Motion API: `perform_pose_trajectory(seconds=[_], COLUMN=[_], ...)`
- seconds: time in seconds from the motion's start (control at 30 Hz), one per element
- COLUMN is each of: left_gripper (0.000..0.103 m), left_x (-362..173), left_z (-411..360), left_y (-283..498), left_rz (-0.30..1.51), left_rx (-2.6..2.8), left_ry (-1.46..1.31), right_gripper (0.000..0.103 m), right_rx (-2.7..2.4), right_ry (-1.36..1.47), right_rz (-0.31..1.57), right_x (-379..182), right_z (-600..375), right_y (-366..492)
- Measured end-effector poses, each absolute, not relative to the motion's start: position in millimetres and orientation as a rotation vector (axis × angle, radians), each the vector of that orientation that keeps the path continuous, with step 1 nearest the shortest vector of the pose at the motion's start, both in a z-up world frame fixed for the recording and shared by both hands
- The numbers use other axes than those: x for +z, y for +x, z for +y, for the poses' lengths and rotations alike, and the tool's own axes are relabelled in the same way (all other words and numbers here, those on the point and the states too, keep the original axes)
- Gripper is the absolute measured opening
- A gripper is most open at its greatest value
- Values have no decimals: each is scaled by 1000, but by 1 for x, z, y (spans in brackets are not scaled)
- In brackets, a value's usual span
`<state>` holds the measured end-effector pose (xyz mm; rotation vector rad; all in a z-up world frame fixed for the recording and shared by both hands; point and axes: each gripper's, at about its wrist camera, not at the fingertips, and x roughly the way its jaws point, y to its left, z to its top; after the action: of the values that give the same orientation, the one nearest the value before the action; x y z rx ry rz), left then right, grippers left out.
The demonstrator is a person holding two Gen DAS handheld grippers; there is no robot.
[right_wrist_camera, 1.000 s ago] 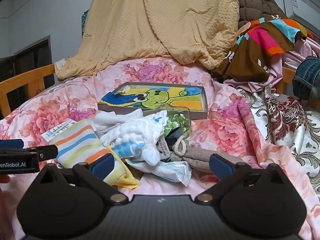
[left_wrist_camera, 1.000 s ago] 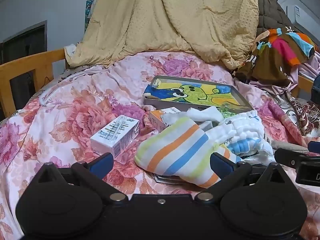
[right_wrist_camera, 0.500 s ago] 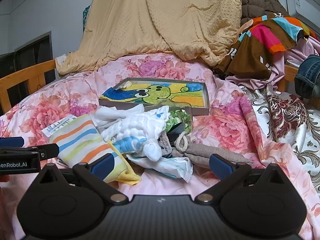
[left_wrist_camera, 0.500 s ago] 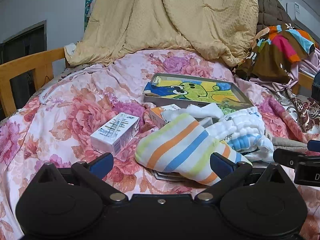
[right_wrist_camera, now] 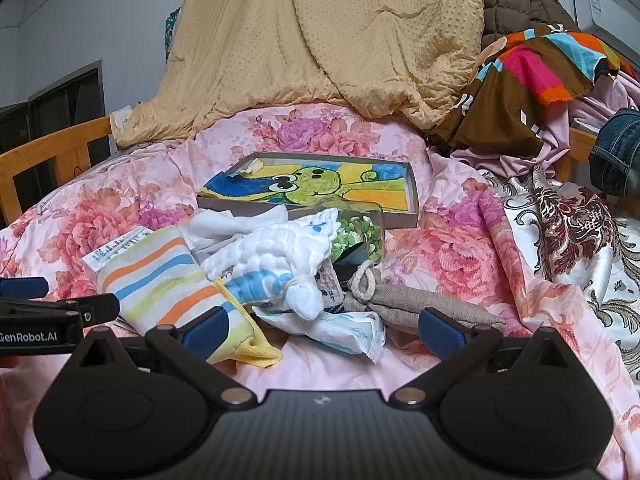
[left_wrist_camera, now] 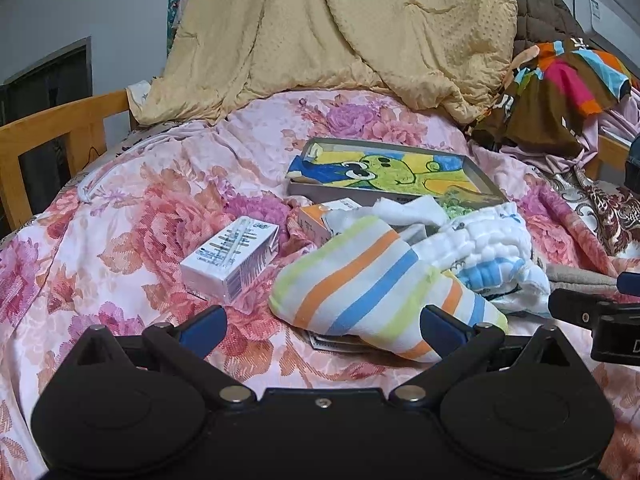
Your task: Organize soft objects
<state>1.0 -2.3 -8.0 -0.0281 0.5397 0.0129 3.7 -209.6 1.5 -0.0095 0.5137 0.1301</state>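
A striped cloth [left_wrist_camera: 372, 280] [right_wrist_camera: 168, 276] lies on the floral bedspread, overlapped by a white quilted cloth [left_wrist_camera: 484, 244] [right_wrist_camera: 280, 256]. A grey drawstring pouch [right_wrist_camera: 420, 300] and a white plastic packet [right_wrist_camera: 340, 328] lie in front of them. Behind stands a shallow tray [left_wrist_camera: 392, 200] [right_wrist_camera: 412, 188] lined with a cartoon picture. My left gripper [left_wrist_camera: 320, 324] is open just before the striped cloth, nothing between its fingers. My right gripper [right_wrist_camera: 324, 328] is open over the packet and pouch, holding nothing.
A white carton [left_wrist_camera: 232, 258] and an orange box [left_wrist_camera: 316, 220] lie left of the cloths. A clear box of green bits [right_wrist_camera: 360, 232] sits by the tray. A beige quilt [left_wrist_camera: 340, 36] and piled clothes [right_wrist_camera: 540, 76] back the bed; a wooden rail [left_wrist_camera: 52, 128] runs left.
Both grippers have drifted slightly; the scene sits a little lower and nearer in both views. Nothing was grasped or let go.
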Motion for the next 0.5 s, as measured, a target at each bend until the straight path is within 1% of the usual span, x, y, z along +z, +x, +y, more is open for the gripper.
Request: perform_pose_trajectory(seconds=[0.5], left_gripper=[102], left_x=[-11], left_z=[-4], left_y=[1], left_rz=[562], left_rx=[14], left_ry=[-29], right_gripper=[103], right_rx=[128], right_ry=[-15], right_rz=[533], right_x=[0], right_z=[-209], right_y=[5])
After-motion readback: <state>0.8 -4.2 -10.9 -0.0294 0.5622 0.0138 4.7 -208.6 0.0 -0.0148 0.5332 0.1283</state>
